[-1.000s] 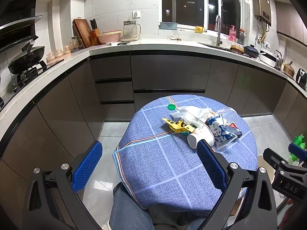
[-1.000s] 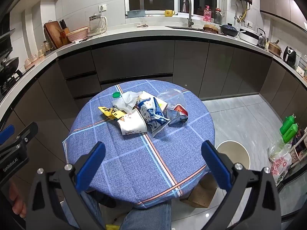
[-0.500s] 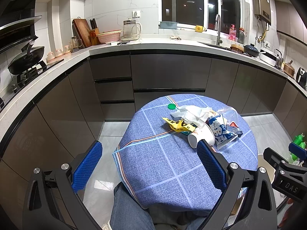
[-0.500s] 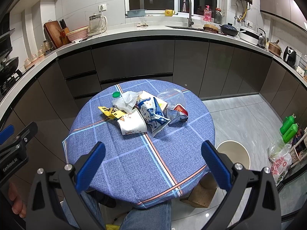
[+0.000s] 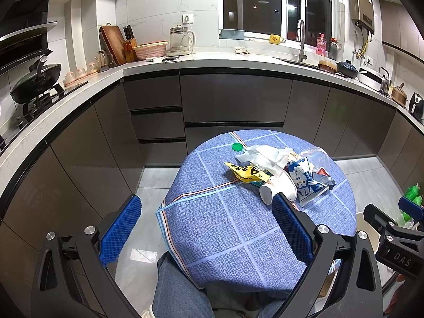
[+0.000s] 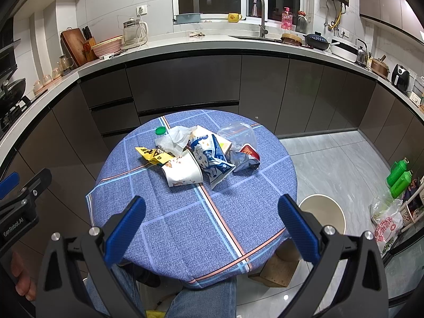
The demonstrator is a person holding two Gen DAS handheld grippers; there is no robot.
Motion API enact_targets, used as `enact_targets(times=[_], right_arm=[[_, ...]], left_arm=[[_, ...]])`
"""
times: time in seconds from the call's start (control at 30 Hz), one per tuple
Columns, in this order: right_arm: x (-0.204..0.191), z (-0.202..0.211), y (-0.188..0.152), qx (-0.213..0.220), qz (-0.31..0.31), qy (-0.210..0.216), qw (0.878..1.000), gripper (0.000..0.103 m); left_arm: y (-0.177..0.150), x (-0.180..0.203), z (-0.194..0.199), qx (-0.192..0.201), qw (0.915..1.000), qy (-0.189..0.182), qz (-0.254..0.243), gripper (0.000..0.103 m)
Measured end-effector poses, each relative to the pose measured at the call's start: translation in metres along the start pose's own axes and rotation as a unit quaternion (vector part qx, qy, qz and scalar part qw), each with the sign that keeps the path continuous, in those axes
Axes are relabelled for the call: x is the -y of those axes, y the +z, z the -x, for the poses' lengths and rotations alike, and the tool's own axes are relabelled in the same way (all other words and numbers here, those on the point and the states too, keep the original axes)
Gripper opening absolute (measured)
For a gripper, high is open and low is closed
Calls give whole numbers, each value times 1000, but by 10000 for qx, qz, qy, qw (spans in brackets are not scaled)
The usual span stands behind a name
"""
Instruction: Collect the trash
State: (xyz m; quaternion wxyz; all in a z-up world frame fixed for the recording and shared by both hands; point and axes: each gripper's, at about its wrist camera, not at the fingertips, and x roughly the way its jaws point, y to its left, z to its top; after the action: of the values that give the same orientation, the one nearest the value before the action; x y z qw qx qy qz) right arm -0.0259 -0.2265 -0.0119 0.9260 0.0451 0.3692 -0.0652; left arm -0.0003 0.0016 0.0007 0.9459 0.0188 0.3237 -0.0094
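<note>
Trash lay heaped at twelve o'clock on the round blue-checked counter [image 6: 185, 225]: a tipped white paper cup [image 6: 182, 171], yellow wrapper [image 6: 152, 155], crumpled white tissue [image 6: 175, 139], blue-and-white snack bag [image 6: 212, 159] and green bottle cap [image 6: 159, 131]. The left hand-held gripper [image 5: 206, 212] and right hand-held gripper [image 6: 212, 209] were both spread apart, empty.

Trash heap on the far half of the round table [image 6: 185, 228], bottle cap [image 6: 160, 131] behind it, paper cup [image 6: 182, 172] lying at its near edge, bin [image 6: 322, 213] on the floor right of the table
</note>
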Motion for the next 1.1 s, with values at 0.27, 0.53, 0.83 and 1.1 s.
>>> enact_targets(times=[0.27, 0.53, 0.83, 1.1], right_arm=[[0, 0, 0, 2, 0, 6, 10000, 100], [0, -1, -1, -8, -2, 9, 10000, 100], [0, -1, -1, -13, -4, 4, 10000, 100], [1, -2, -2, -22, -12, 11, 10000, 100]], left_arm=[[-6, -1, -2, -26, 10000, 6, -9, 95], [-6, 0, -3, -32, 10000, 2, -9, 95], [-5, 0, -3, -38, 10000, 2, -10, 95], [-7, -1, -7, -50, 10000, -4, -8, 95]])
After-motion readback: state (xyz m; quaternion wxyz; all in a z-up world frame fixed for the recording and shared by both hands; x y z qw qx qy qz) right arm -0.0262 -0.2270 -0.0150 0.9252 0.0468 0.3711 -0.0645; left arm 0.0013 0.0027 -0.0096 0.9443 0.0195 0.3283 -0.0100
